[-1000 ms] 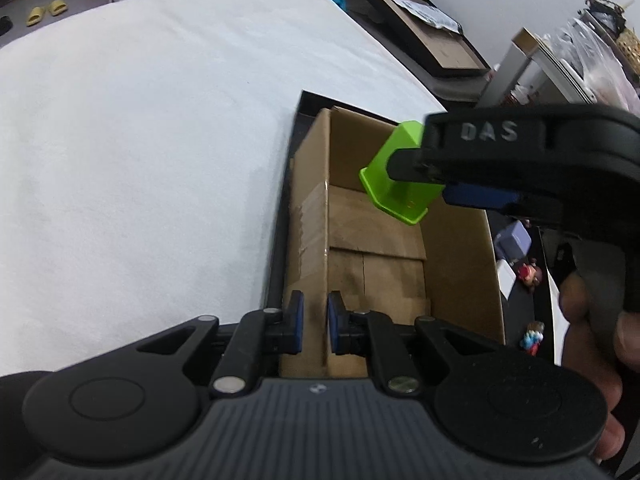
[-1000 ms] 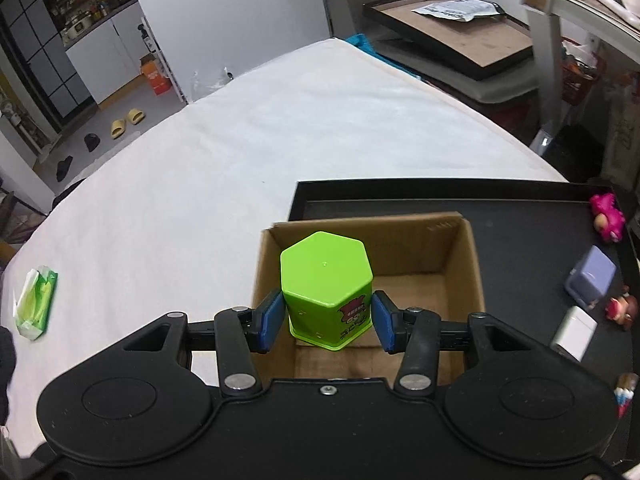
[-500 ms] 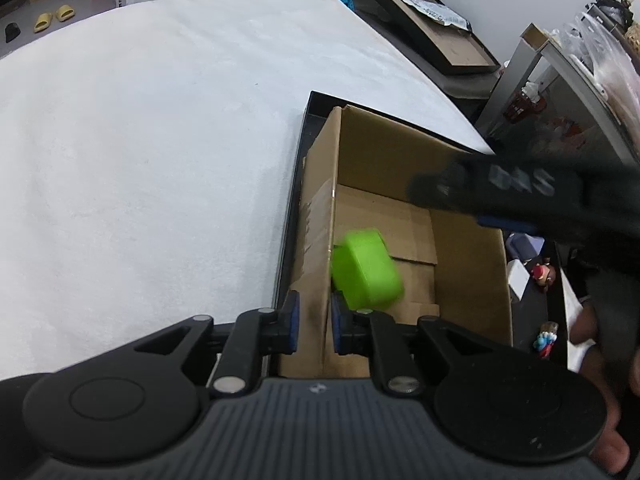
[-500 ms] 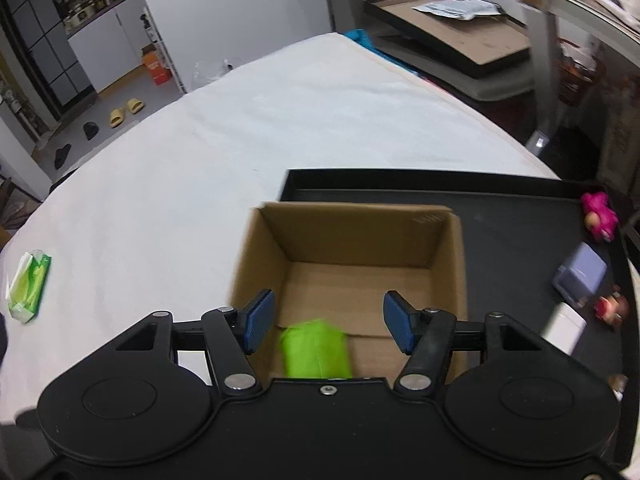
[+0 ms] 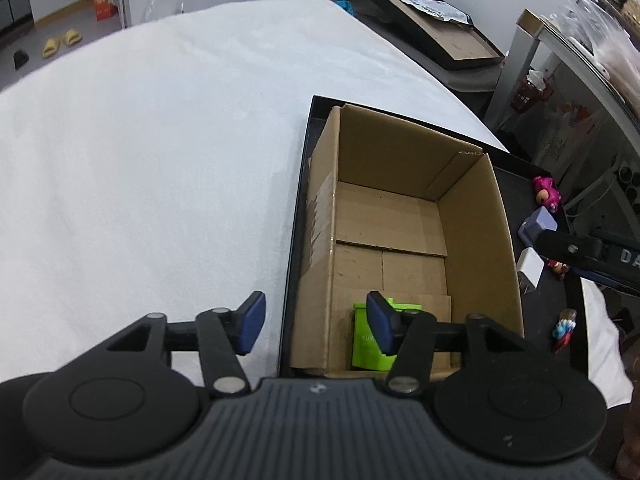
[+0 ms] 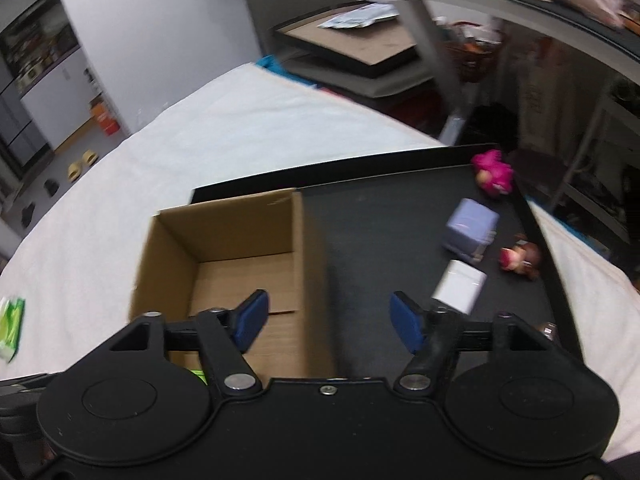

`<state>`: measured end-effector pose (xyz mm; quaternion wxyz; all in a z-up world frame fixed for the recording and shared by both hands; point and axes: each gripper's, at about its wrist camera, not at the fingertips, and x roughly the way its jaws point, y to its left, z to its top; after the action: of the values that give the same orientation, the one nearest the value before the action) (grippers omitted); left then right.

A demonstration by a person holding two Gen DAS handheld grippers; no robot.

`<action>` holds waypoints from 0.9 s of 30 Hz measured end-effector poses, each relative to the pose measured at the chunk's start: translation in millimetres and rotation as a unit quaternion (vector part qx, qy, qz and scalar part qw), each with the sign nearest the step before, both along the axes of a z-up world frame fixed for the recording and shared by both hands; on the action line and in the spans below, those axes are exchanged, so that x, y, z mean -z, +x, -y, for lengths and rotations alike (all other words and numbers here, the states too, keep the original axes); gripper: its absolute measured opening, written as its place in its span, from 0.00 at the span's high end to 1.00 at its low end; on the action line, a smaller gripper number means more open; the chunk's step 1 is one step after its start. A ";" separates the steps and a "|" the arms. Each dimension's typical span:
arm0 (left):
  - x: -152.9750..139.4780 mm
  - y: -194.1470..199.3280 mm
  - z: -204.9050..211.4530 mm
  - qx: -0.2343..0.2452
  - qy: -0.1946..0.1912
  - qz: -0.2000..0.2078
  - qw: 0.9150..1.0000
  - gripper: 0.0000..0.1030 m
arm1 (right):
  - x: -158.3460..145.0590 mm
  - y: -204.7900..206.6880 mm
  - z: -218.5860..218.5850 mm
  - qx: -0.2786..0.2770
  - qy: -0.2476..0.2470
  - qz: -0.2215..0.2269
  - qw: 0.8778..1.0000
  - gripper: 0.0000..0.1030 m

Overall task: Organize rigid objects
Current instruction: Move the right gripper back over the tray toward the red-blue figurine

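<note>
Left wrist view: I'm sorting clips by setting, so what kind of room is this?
Probably a lived-in home or small workroom: slippers lie on the floor beyond the white-covered table, cluttered shelving stands on the right, and small toy figures sit on a black tray.

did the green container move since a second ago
Yes. It was held by the right gripper above the cardboard box; now the green container lies on the box floor at its near end, and that gripper is open over the black tray.
</note>
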<state>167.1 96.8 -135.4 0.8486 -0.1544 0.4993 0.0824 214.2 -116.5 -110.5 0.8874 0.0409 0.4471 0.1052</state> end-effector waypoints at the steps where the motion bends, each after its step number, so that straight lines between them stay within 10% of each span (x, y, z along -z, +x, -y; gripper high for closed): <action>1: -0.9 -1.0 1.6 0.000 0.006 0.001 1.000 0.44 | 1.5 -2.1 6.0 0.008 -0.001 0.004 1.000 0.29; 27: -7.0 -1.6 30.4 0.020 0.079 -0.010 0.997 0.25 | 72.1 -20.6 96.4 0.155 -0.019 -0.002 0.988 0.17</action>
<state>165.5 66.4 -128.4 0.8547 -0.0760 0.5024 0.1066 193.6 -212.9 -182.6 0.8928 0.0932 0.4386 -0.0421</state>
